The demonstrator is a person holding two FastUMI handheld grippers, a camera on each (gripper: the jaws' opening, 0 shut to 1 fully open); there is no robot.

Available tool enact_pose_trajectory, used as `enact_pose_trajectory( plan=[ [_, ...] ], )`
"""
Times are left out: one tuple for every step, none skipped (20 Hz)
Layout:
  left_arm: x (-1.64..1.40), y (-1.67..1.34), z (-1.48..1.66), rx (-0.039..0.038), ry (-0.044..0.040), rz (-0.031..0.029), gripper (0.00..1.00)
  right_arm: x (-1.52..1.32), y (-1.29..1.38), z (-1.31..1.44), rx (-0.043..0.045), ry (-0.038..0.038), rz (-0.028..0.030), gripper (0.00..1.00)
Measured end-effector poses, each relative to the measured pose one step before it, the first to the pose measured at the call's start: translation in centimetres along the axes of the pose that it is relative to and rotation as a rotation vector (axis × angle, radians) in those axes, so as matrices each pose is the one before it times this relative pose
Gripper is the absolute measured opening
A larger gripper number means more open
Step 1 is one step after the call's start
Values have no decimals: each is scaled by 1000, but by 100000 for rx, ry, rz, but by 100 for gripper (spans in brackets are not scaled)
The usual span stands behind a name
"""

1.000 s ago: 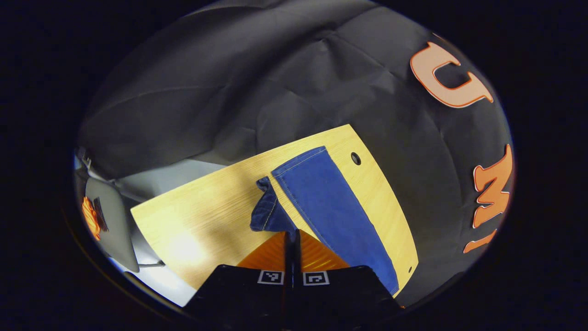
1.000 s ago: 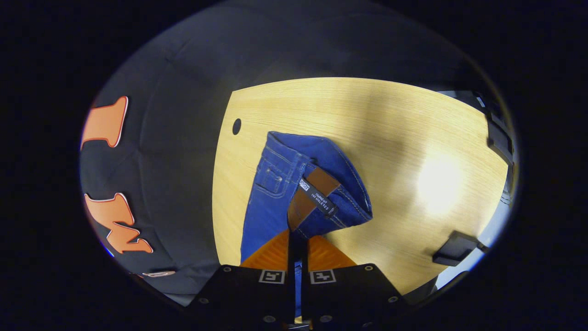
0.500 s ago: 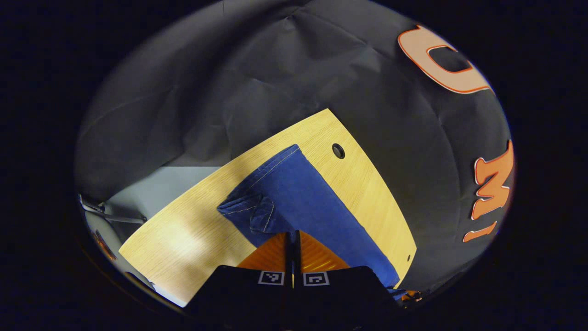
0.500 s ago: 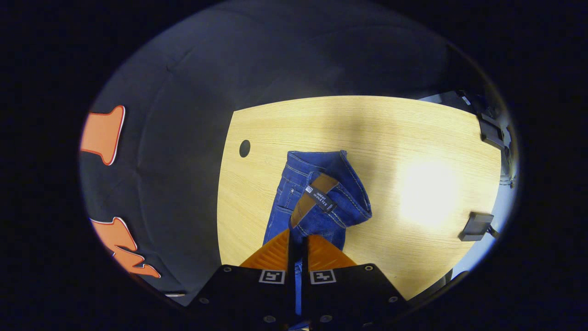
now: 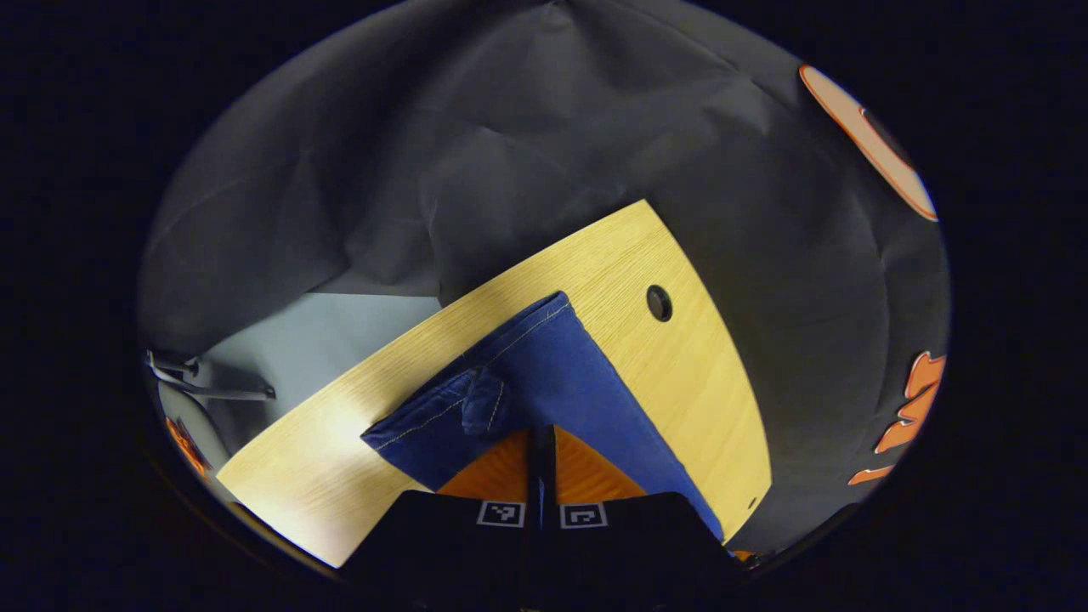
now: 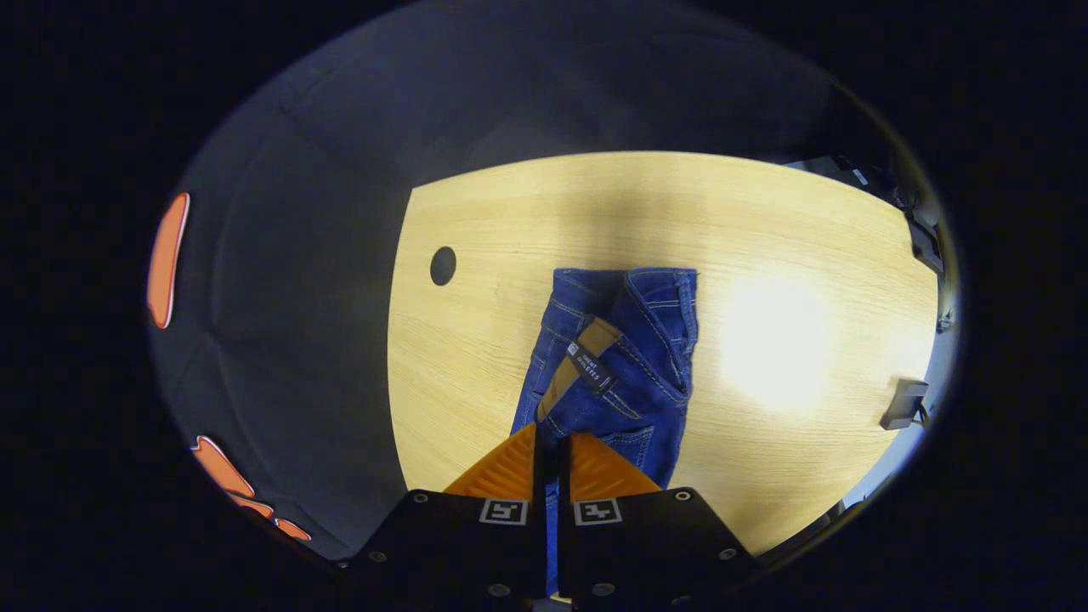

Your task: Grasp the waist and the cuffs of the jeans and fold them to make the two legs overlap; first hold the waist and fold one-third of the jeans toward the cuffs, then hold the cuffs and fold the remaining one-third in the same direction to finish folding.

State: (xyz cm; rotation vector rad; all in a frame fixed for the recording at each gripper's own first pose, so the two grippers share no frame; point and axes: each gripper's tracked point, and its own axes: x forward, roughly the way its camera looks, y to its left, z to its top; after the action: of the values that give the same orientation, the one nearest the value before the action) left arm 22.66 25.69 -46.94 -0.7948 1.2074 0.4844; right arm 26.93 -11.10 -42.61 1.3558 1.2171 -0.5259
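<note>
Blue jeans (image 5: 544, 374) lie on a light wooden table (image 5: 680, 374). In the left gripper view my left gripper (image 5: 541, 435) is shut on the cuff (image 5: 463, 408), and the lifted leg spreads over the other leg below. In the right gripper view my right gripper (image 6: 552, 442) is shut on the waist (image 6: 629, 357), near the brown leather patch (image 6: 571, 365). The waistband hangs folded over itself above the table (image 6: 476, 340).
A round cable hole (image 5: 659, 303) (image 6: 442, 265) sits in the table near the jeans. The black cloth wall (image 5: 476, 153) stands behind the table. Small dark devices (image 6: 903, 405) sit at the table's far edge, and grey floor (image 5: 314, 331) lies beyond it.
Both grippers have carried their ends sideways over the jeans. The lifted cuff has swung across and now covers the lower leg; the waist has turned and straightened over itself.
</note>
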Motion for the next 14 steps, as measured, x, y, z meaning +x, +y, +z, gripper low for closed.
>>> enact_pose_trajectory(
  plan=[
    [473, -24, -232, 1841, 180, 3641, 0, 869, 320, 94, 1677, 1866, -608, 6],
    [364, -347, 178, 3948, -468, 2121, 1, 715, 335, 155, 459, 1906, -428, 6],
    [142, -426, 383, 4709, -1579, 1307, 3, 473, 112, 122, 373, 1690, -1142, 6],
    [-38, -594, 468, 5961, -1194, 216, 4, 368, 224, 148, 791, 2228, -407, 6],
    [-904, 129, 1102, 4049, -5368, 1695, 9, -23, 409, 112, 1952, 2437, 994, 6],
    [-207, -343, 745, 2278, -2136, -876, 14, 82, 535, 129, 2045, 2138, 2340, 6],
    [-264, -281, 723, 1135, -2081, -1722, 26, -189, 770, 315, 1843, 1130, 4401, 6],
    [-349, 330, 692, 89, -3160, 1722, 41, 61, 1133, 17, 764, 977, 4922, 17],
    [-508, -801, 289, 695, -2156, -1400, 56, -518, 1550, 271, -297, -575, 5010, 22],
    [-997, -594, 1052, -421, -3417, -2192, 57, -73, 1260, 268, -1199, -1235, 4304, 37],
    [-1121, -240, 150, 962, -1731, -934, 57, -639, 367, -64, -1820, -593, 1153, 45],
    [-946, -349, 118, 2162, -2261, -1101, 65, -429, 76, 42, -3878, -1470, 80, 57],
    [-1223, -618, -80, 3705, -1094, -1306, 71, -264, -292, -290, -4394, -812, -968, 62],
    [-634, -692, -53, 4211, -698, -1167, 81, -253, -304, -451, -3684, 66, -882, 69]
  ],
)
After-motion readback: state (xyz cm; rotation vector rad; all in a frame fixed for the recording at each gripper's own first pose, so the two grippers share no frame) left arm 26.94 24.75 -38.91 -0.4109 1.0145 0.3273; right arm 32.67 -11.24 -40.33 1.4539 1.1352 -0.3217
